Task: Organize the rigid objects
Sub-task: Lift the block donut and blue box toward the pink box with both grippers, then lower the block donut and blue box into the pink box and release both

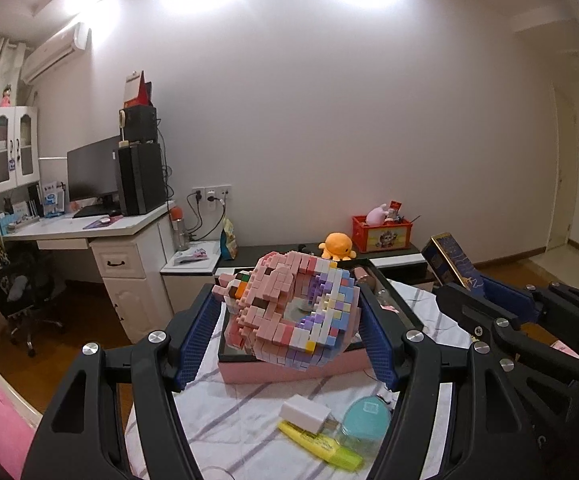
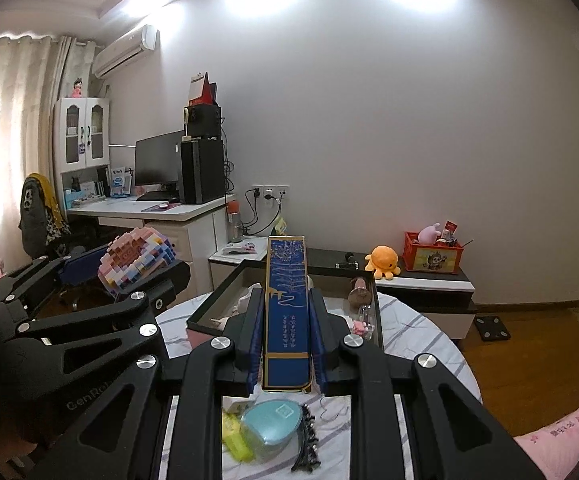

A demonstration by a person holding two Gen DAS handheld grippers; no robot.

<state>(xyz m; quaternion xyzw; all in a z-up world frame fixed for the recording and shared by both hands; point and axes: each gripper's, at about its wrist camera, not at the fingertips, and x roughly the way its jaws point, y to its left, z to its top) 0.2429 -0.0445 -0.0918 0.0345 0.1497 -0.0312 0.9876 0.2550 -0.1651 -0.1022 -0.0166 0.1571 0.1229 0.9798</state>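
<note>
Above the round bench [image 2: 417, 332] the air is open up to the bare wall, and both grippers hang there with full jaws: the left gripper [image 1: 289, 312] clamped across a bulky block model [image 1: 289, 312], the right gripper [image 2: 287, 332] clamped on a long blue box [image 2: 286, 300] that juts forward over the tray. The dark-rimmed tray [image 2: 217, 300] fills the bench's far half, already holding small items along its right side, with freer floor showing toward its left. The near bench is cluttered by a white charger [image 1: 305, 416], yellow highlighter [image 1: 321, 444] and teal case [image 1: 365, 420], lying close together.
</note>
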